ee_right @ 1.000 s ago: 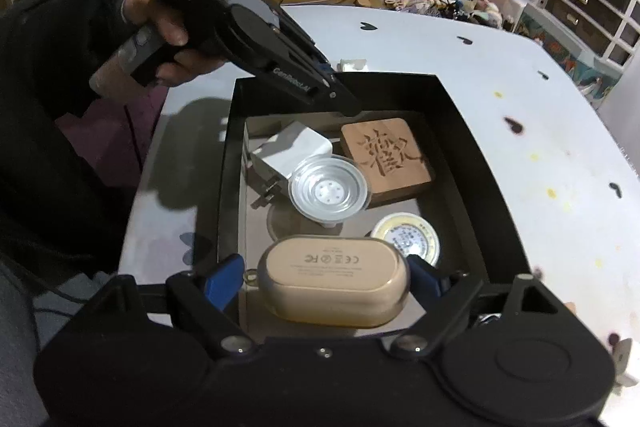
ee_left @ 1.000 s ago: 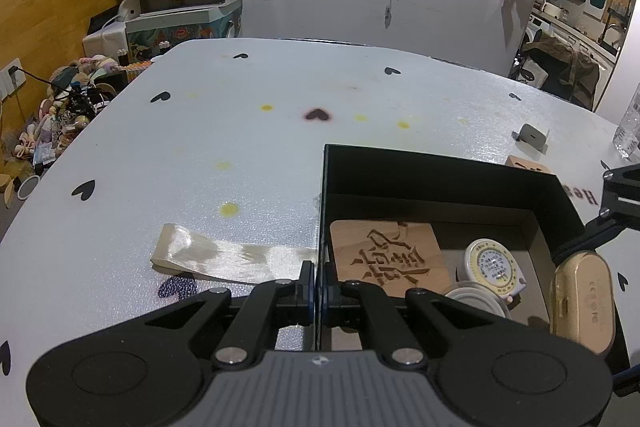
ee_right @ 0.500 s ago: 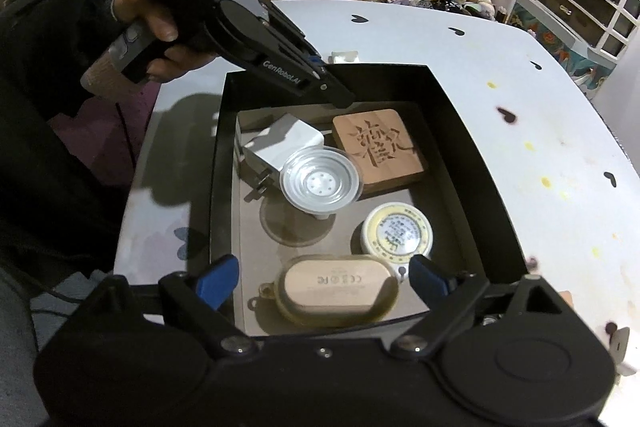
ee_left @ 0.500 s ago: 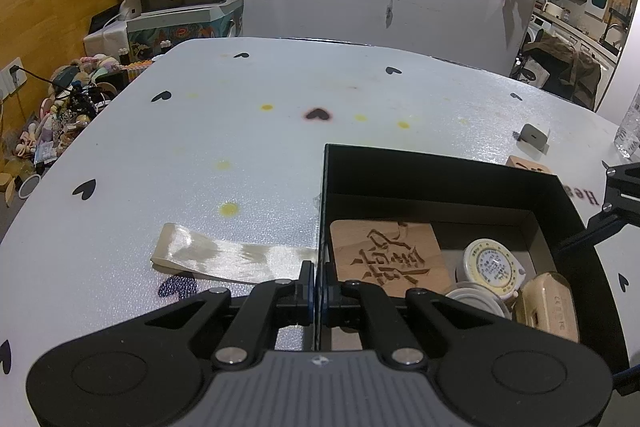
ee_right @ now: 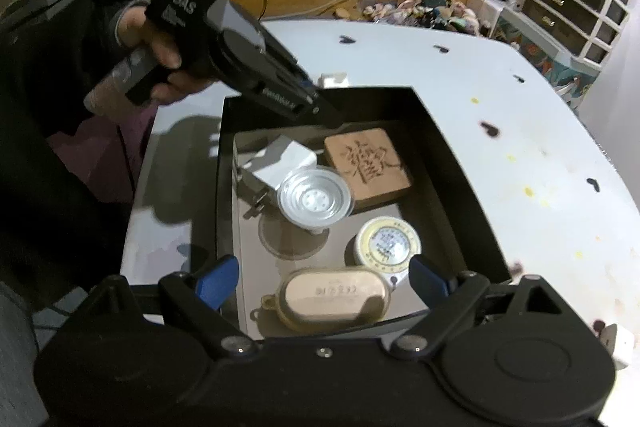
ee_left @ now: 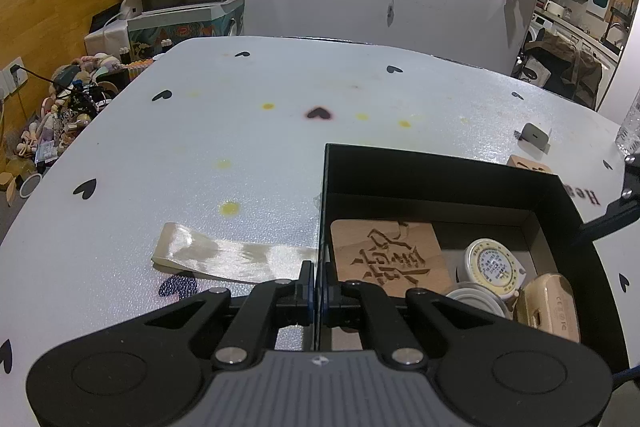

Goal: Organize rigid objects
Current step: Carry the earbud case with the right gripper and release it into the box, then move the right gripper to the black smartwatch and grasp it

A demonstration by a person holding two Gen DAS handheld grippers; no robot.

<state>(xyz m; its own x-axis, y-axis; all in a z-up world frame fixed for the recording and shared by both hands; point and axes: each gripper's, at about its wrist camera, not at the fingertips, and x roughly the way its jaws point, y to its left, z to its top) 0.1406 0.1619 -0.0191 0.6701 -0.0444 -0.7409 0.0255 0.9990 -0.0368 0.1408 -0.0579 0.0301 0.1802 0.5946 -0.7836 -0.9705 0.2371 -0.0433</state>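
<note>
A black box [ee_left: 440, 179] is sitting on a white surface [ee_left: 240, 131] dotted with small black hearts. The left claw [ee_left: 315, 287] is pinched tight on the box's near side wall, one finger inside and one outside. The right claw [ee_right: 322, 279] is hovering spread wide above the opposite end of the box, gripping nothing. Directly below it, a tan oval case [ee_right: 336, 297] is lying on the box floor between the blue fingertips [ee_right: 218, 279], apparently touching neither, though the picture is blurred there. Just beside the case a round yellow-rimmed tin [ee_right: 387, 242] is resting. Farther in, a clear plastic cup [ee_right: 314, 197] is sitting next to a white folded carton [ee_right: 280, 163], and a carved wooden block [ee_right: 367, 163] is lying flat in the corner. Outside the box, a strip of shiny ribbon [ee_left: 228, 259] is lying on the surface by the left claw, and a small grey clip [ee_left: 534, 135] is lying beyond the far wall
</note>
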